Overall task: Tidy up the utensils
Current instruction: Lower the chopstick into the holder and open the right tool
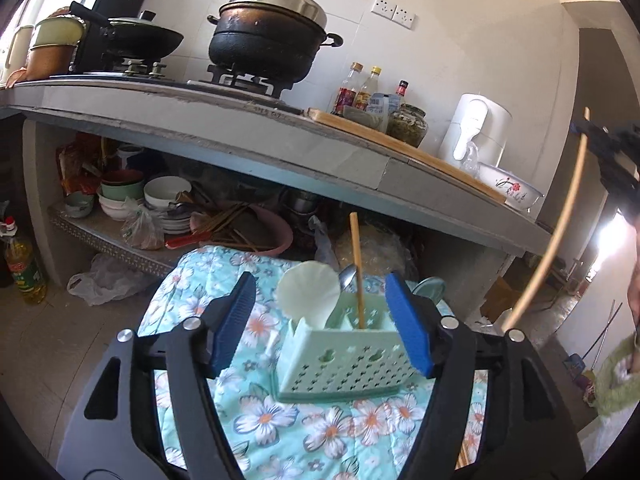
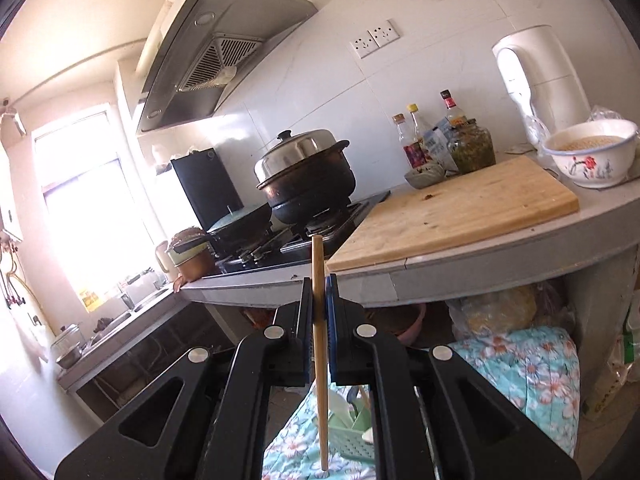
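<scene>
Left wrist view looks over a mint-green utensil caddy [image 1: 340, 356] standing on a floral quilted cloth [image 1: 280, 420], in front of a concrete tabletop [image 1: 280, 140] with a gas stove, a black steamer pot [image 1: 268, 36], a wok, sauce bottles, a cutting board [image 1: 400, 144], a white kettle and a flowered bowl. Beneath it a shelf [image 1: 120, 236] is packed with bowls, plates, loose chopsticks and bags, and an oil bottle stands on the floor at left. In the caddy stand one chopstick [image 1: 357, 272], a pale rice paddle [image 1: 308, 296] and a metal spoon [image 1: 348, 278].

The left gripper [image 1: 324, 320] has its blue pads spread wide, either side of the caddy's upper part; whether they touch it cannot be told, and nothing is gripped. The right gripper [image 2: 320, 312] is closed narrowly on a second chopstick [image 2: 320, 328], held nearly upright, its lower end hanging above the caddy [image 2: 352, 436].

Much of the caddy in the right wrist view is hidden by the gripper body. At the right edge of the left view, the right gripper [image 1: 608, 152] is cut off and a person's hand and green sleeve are blurred.
</scene>
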